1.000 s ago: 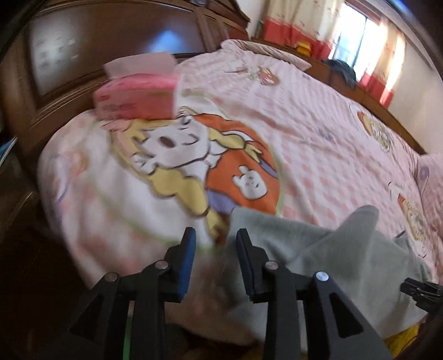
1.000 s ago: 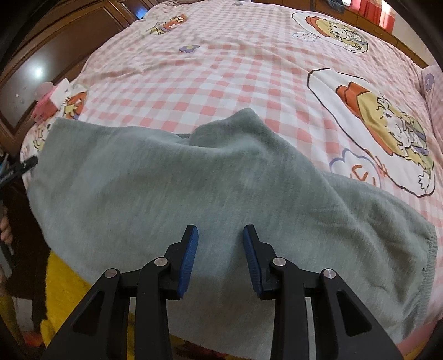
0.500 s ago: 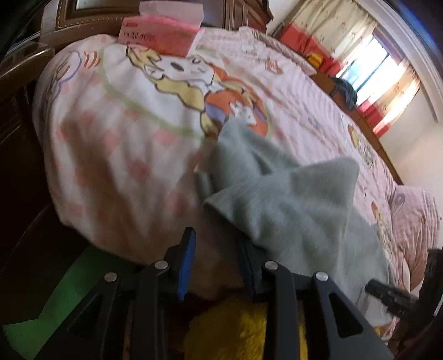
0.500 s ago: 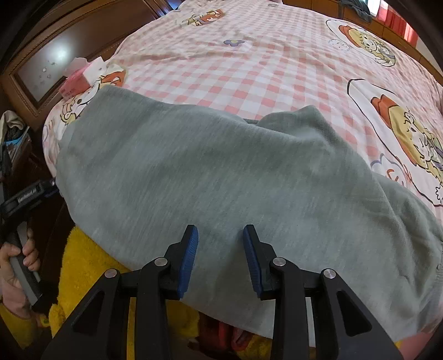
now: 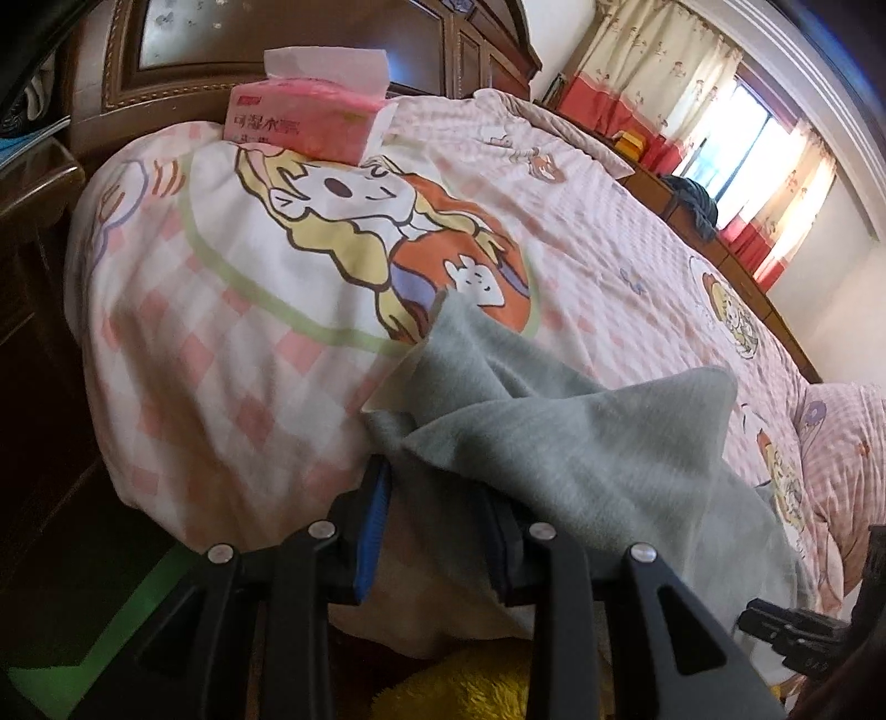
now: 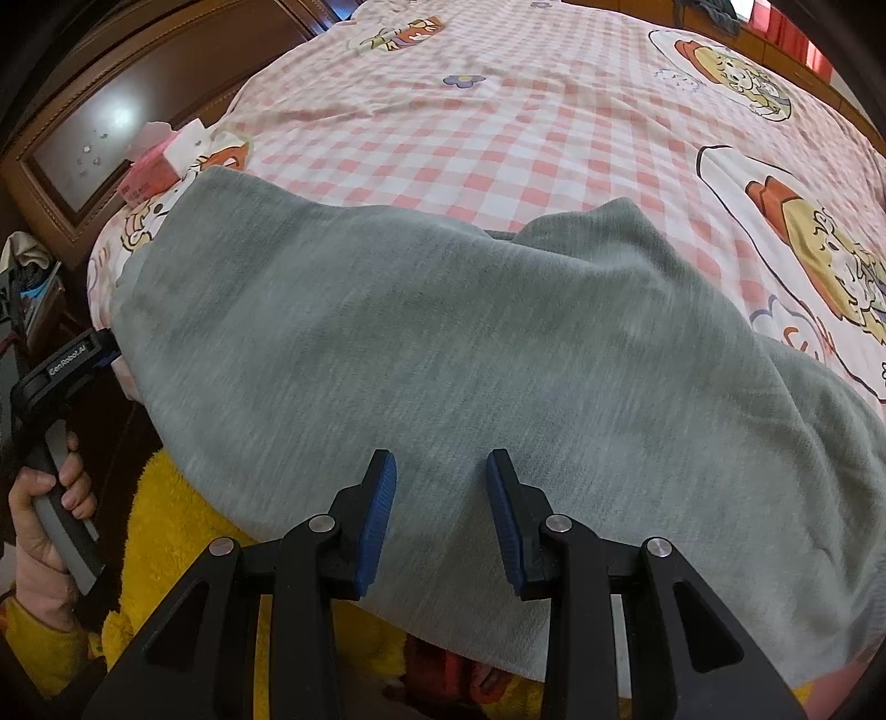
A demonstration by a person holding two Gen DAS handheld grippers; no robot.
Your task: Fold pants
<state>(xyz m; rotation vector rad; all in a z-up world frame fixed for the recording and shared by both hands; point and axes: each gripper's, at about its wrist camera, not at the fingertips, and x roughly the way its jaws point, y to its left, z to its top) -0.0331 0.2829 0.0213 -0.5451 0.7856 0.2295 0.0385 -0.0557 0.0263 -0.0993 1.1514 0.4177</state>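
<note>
While a pink tissue box (image 5: 307,119) with one tissue protruding sits near the headboard (image 5: 310,50), grey pants (image 6: 443,354) drape the checked bedspread's (image 6: 498,138) edge; left gripper (image 5: 437,526) and right gripper (image 6: 440,515) both released

Right blue pad of left gripper (image 5: 437,531) half buried under grey pants (image 5: 581,459); pants' right end cut off by frame edge; tissue box (image 6: 152,174) print blurred, unreadable.

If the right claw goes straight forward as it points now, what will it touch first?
Most likely the grey fleece pants: the open right claw points at the cloth spread over the pink checked bedcover, though how near it is stays unclear.
</note>
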